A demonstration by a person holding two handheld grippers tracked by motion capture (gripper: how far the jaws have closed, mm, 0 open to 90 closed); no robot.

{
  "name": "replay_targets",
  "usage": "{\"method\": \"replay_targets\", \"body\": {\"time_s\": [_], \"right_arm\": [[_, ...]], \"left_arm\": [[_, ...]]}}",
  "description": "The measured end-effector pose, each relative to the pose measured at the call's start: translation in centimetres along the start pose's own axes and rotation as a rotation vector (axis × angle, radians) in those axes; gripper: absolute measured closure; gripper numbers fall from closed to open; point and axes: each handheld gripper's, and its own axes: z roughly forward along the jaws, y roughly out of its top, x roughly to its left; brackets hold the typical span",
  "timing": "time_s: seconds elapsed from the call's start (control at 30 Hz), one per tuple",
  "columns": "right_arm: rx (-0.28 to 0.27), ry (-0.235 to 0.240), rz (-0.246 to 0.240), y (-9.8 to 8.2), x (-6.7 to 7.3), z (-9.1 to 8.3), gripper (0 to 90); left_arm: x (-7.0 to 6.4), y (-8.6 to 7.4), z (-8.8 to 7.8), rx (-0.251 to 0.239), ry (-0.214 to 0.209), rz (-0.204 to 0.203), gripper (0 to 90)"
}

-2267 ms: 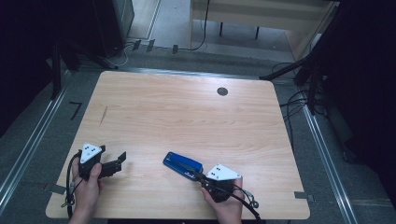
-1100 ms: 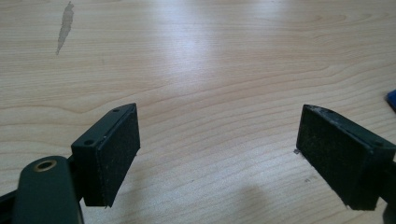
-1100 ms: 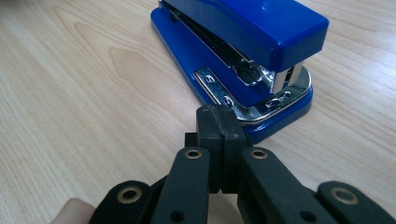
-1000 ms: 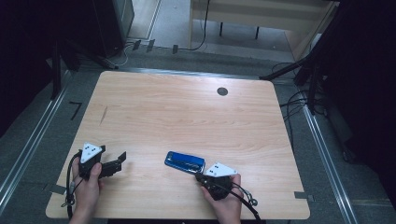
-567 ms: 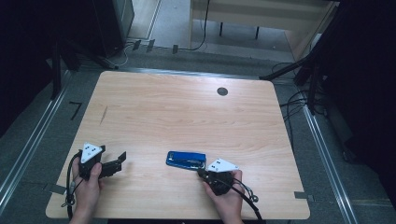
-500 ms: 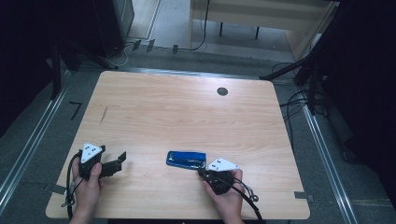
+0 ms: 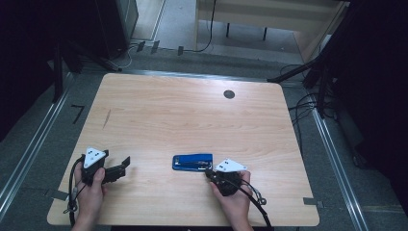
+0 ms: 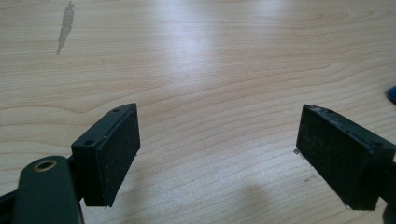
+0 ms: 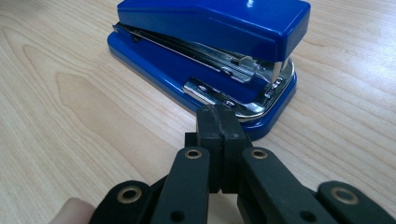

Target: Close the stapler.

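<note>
Left tongs [image 8: 217,154] spread wide; right tongs [image 9: 219,126] clenched, perhaps touching blue stapler [image 9: 210,56].

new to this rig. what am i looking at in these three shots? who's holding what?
No robot arm here: a person holds a two-jaw gripper in each hand at a wooden table. The high view looks down from above the person's side; the other two come from cameras riding on the grippers, looking along their jaws. The left gripper is open over bare wood, holding nothing. The right gripper has its jaws shut together, tips right at the base of a blue stapler lying on the table; it grips nothing. A small dark round spot sits near the far edge.
</note>
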Motion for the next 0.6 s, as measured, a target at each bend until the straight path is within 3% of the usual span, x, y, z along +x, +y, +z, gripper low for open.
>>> {"method": "replay_targets", "body": {"time_s": [0.37, 0.47, 0.5, 0.6], "right_arm": [[-0.001, 0.006, 0.009, 0.0, -0.3, 0.0, 90.0], [-0.034, 0.025, 0.029, 0.1, -0.7, -0.9, 89.7], [-0.054, 0.029, 0.035, 0.1, -0.9, -1.3, 79.7], [-0.090, 0.021, 0.045, 0.3, -1.4, -2.2, 73.0]], "left_arm": [[0.0, 0.0, 0.0, 0.002, -0.001, 0.002, 14.1], [0.0, 0.0, 0.0, 0.003, -0.002, -0.001, 14.1], [0.0, 0.0, 0.0, 0.003, -0.004, 0.001, 14.1], [0.0, 0.0, 0.0, 0.003, -0.003, 0.002, 14.1]]}}
